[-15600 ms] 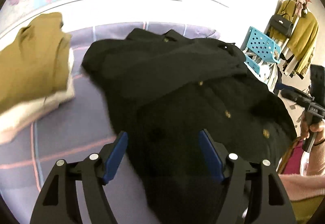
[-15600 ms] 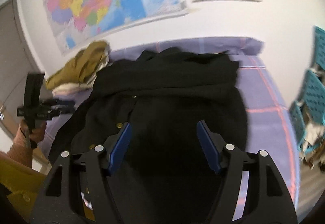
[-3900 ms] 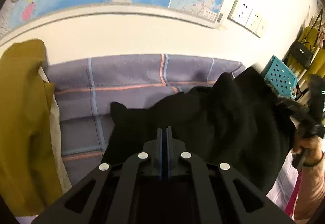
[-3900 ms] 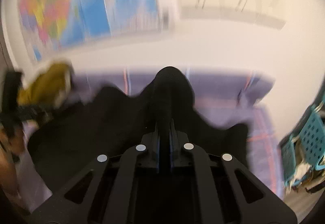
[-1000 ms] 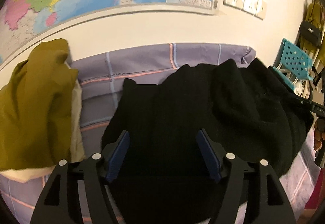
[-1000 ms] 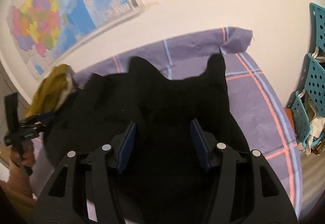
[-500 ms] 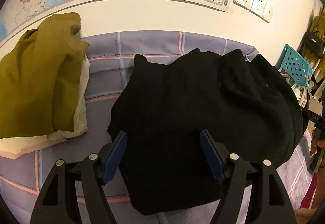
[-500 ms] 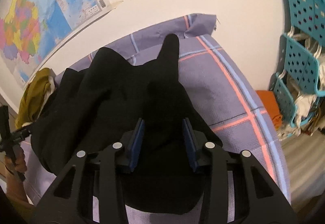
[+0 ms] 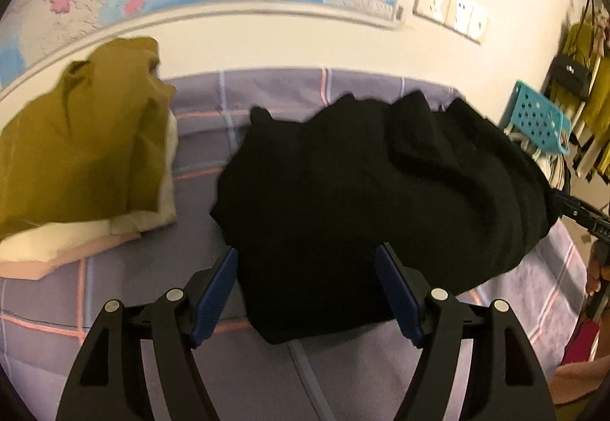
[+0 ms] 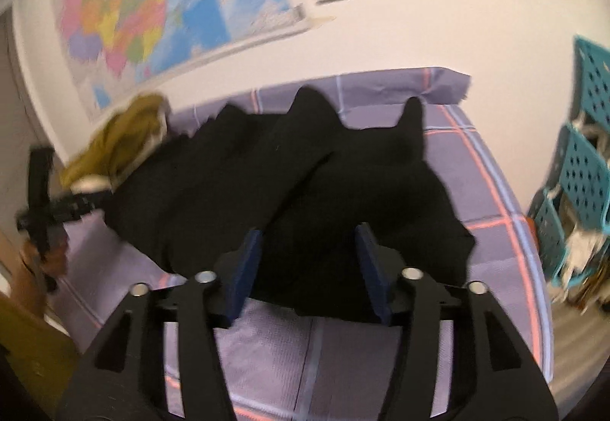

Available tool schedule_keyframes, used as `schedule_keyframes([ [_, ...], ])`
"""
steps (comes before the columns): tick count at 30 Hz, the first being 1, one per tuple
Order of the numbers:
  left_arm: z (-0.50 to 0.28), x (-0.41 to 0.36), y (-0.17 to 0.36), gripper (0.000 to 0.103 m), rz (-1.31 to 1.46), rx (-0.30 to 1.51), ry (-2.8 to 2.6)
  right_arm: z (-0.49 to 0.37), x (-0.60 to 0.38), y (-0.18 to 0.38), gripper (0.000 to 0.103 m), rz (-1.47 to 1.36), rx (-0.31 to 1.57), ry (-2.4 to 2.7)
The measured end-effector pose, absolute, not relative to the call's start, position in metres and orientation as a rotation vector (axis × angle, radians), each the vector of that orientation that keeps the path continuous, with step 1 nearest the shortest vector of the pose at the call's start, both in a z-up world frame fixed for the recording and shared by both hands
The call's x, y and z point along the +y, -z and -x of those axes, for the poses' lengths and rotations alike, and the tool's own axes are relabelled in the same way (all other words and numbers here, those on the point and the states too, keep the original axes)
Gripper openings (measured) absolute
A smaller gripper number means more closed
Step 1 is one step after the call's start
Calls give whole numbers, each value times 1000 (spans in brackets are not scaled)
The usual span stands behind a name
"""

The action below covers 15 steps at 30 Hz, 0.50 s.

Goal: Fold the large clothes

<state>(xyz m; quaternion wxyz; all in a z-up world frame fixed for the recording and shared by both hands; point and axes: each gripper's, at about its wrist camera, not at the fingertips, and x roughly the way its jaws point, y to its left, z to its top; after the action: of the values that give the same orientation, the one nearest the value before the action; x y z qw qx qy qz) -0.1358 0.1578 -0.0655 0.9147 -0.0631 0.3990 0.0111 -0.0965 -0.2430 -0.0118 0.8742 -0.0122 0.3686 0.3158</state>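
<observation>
Care suits the next fold: with left gripper (image 9: 307,285) and right gripper (image 10: 309,268) spread and empty, pinch the near hem of the black garment (image 9: 373,192), bunched on the purple checked bed (image 9: 114,291), evenly.

The left claw (image 9: 307,268) was matte black plastic, two angular arms with cut-out windows, each carrying a pair of round silver screw heads. Blue pads (image 9: 215,293) lined the inner faces of its fingers. The right claw (image 10: 309,257) was the same build: black frame, silver screws, dark blue pads (image 10: 373,270). At the right edge of the left view a pink sleeve (image 9: 579,379) showed, and mustard-yellow clothing (image 10: 34,348) filled the right view's lower left corner.
</observation>
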Motion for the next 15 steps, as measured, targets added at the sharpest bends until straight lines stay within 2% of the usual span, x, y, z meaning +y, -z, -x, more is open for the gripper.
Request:
schedule_keyframes([
  [3, 126, 156, 77, 75, 133, 858, -56, 84, -229, 30, 54, 48, 818, -620],
  [7, 121, 163, 84, 74, 207, 889, -69, 81, -219, 30, 55, 70, 816, -574],
  [12, 144, 153, 55, 73, 134, 779, -104, 103, -232, -1, 55, 15, 740, -585],
  [15, 160, 137, 35, 79, 120, 684, 17, 117, -230, -16, 56, 13, 686, -636],
])
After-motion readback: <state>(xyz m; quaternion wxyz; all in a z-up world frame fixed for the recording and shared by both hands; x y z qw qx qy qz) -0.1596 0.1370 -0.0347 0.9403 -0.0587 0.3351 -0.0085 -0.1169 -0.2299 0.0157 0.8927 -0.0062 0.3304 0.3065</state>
